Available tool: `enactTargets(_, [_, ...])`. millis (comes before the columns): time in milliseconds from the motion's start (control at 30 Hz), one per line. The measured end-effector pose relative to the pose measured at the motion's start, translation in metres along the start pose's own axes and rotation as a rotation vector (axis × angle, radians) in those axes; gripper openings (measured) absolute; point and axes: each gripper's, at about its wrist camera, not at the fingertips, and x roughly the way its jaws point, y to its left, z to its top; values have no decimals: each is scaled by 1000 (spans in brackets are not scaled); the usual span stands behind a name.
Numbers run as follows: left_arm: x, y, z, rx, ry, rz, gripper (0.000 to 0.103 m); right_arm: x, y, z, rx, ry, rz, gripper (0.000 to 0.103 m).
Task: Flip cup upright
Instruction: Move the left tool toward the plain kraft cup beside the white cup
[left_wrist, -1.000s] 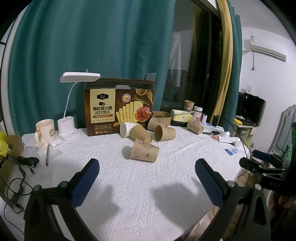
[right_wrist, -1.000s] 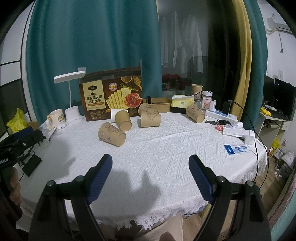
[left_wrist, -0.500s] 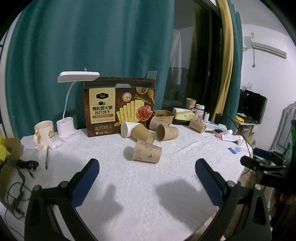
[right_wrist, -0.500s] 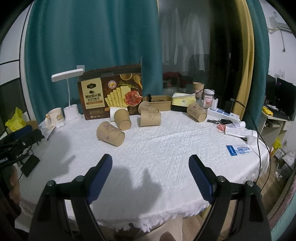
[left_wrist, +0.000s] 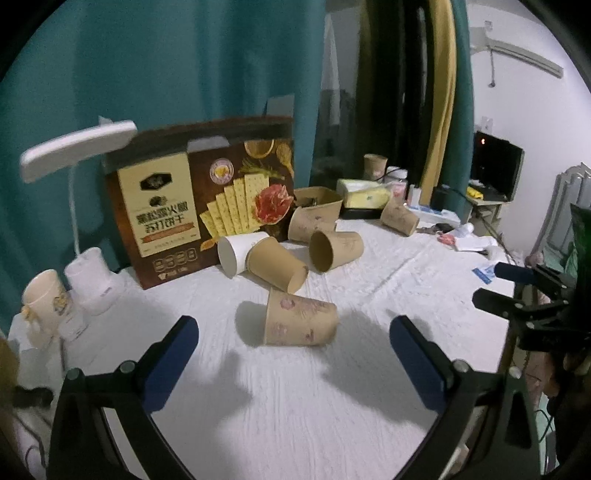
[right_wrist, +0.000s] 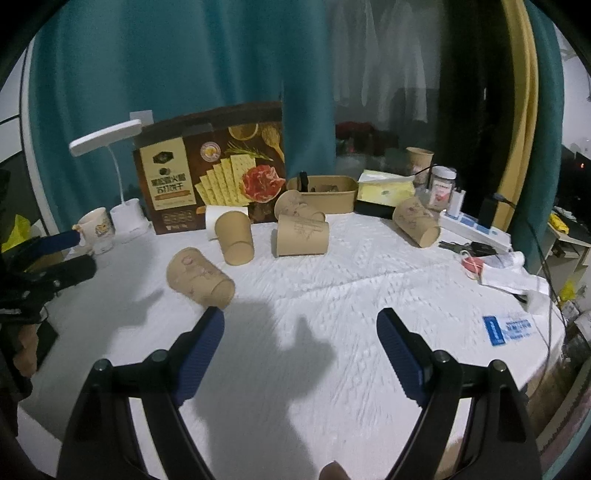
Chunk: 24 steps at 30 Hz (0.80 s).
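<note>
Both claws were spread and empty above the worktop (right_wrist: 332, 295), which wore a white textured cloth. The left claw (left_wrist: 293, 345) framed the nearest paper cup (left_wrist: 301, 322), lying on its side; the right claw (right_wrist: 300, 334) hung just beside that cup (right_wrist: 199, 277). More tipped cups (right_wrist: 302, 235) lay behind, before a cracker box (left_wrist: 201, 199) and desk lamp (left_wrist: 79, 142). Teal curtains (right_wrist: 184, 66) backed the room.

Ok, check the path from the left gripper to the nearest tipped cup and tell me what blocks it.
Nothing visible does. The left gripper is open, and only bare white tablecloth lies between it and the nearest cup, which lies on its side. The other tipped cups lie behind it, not in the way.
</note>
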Motion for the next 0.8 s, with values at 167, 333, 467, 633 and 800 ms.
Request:
enactTargets(167, [49,17,21,-52,74,-18,103,34,-6,17,-13,34,8,83])
enactTargets(333, [102,35,44,-134,153,-51,103,68,-16,33,-13,65,19,83])
enactTargets(467, [141,47,57,-198,219,-106,103,94,-26,44,-1,79,24,83])
enactTargets(633, [184,53,66,-251,294,-162,103,117,-39,56,12,91,26,83])
enactTargets(800, [224,59,68,-300,382,-193,96,134,-49,62,28,95,34,83])
